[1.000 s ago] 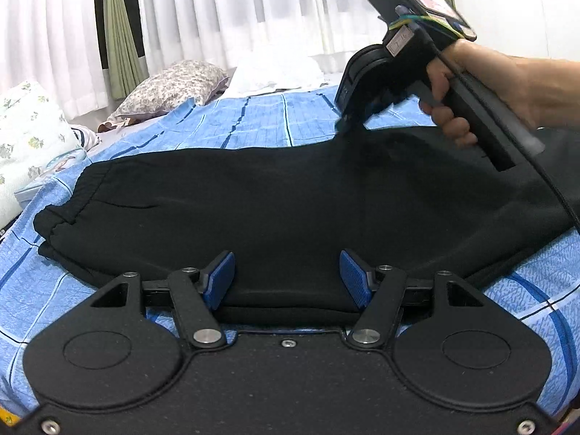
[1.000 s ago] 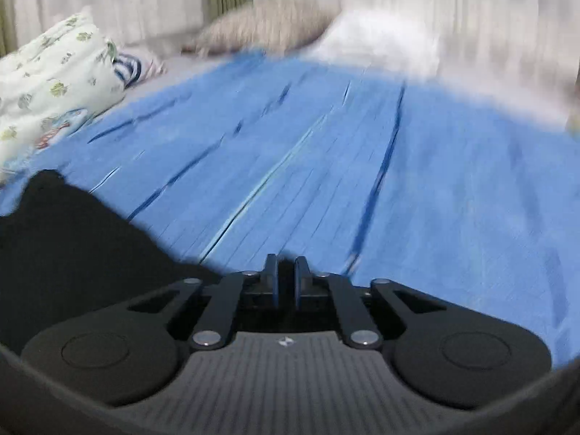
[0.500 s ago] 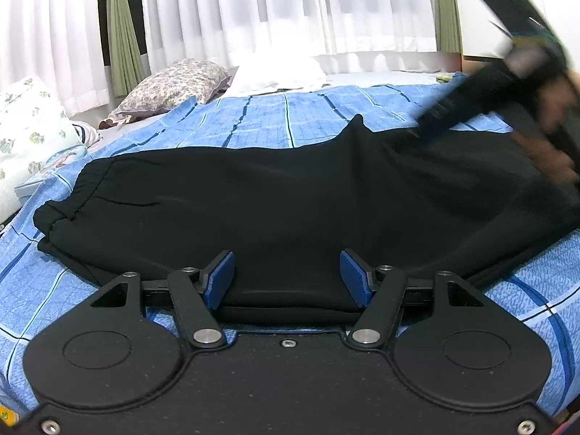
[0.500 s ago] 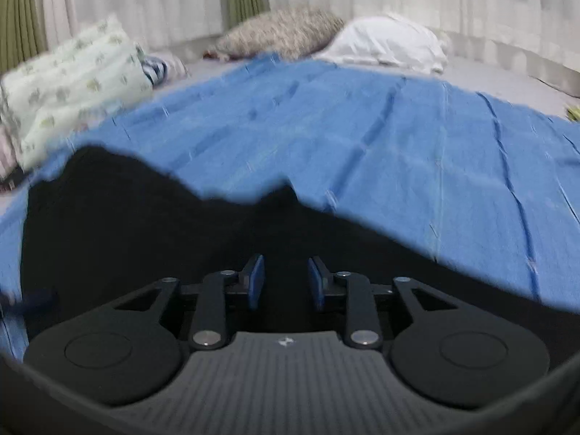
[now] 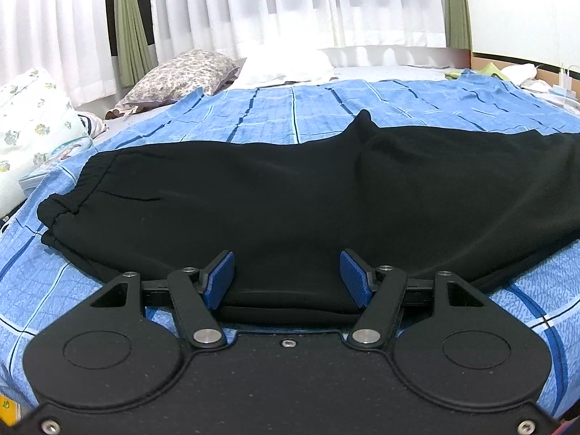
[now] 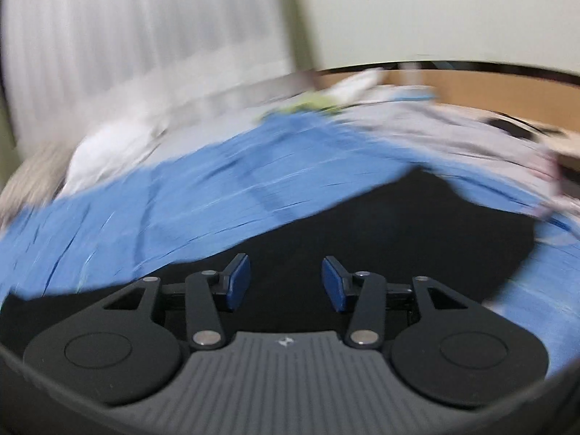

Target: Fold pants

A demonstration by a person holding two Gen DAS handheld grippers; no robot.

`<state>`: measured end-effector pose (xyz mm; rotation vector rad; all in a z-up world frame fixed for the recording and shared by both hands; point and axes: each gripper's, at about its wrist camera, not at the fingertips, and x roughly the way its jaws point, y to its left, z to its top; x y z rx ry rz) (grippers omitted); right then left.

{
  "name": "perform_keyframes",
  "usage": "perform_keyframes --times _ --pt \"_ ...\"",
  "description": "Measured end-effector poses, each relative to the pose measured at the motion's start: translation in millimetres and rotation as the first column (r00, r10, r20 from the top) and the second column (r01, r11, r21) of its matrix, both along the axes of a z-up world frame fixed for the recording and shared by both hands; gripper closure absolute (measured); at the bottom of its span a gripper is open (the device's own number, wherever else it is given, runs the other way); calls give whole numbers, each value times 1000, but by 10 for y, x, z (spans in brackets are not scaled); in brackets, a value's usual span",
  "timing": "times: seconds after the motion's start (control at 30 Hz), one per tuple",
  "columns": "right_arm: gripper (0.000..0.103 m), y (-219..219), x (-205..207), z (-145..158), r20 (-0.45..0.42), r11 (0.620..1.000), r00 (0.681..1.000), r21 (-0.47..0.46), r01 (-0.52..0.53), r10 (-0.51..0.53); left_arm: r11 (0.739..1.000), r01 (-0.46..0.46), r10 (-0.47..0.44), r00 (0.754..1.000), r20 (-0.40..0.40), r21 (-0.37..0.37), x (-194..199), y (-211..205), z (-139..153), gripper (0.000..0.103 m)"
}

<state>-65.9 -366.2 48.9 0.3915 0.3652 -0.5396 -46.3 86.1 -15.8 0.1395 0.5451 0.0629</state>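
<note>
Blue checked bedspread (image 5: 282, 116), white curtains (image 5: 282, 3)

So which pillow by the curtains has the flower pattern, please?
The brownish floral pillow, nearer the green curtain. The plain white pillow beside it has no pattern.

The bed (image 5: 319, 108) is covered by a blue checked sheet (image 5: 253, 116) with darker blue and pale lines crossing it. Black pants (image 5: 275, 199) lie flat across the sheet, the gathered waistband toward the left edge and the legs running off to the right, doubled over each other, with a small peak of cloth standing up along the far edge. At the head of the bed rest a floral pillow (image 5: 181, 72) and a white pillow (image 5: 286, 61). A pale flower-print bundle of bedding (image 5: 32, 116) sits at the left side. In the blurred right wrist view the same sheet (image 6: 217, 195) and pants (image 6: 398, 239) show.
</note>
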Motion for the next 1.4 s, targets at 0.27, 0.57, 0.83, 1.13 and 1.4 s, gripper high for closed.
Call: perform_keyframes --times 0.27,0.57,0.83,1.13,1.4 --pt "40 -821 -756 -258 30 952 956 112 286 -291 1000 -28 28 999 -16 -9 46 -37 11 38" --pt "42 -1254 -536 -475 -30 916 919 82 393 -392 998 -57 57 998 -24 1 124 -128 -2 36" --pt "93 -972 -454 -286 68 898 904 -101 428 -423 998 -62 62 998 -27 2 116 -132 -6 36" --pt "91 -1308 -476 -390 -64 877 876 -95 471 -478 998 -57 57 998 -20 4 107 -135 -13 36" --pt "45 -1058 -780 -178 8 917 921 -91 389 -390 998 -58 58 998 -14 0 94 -136 -16 36"
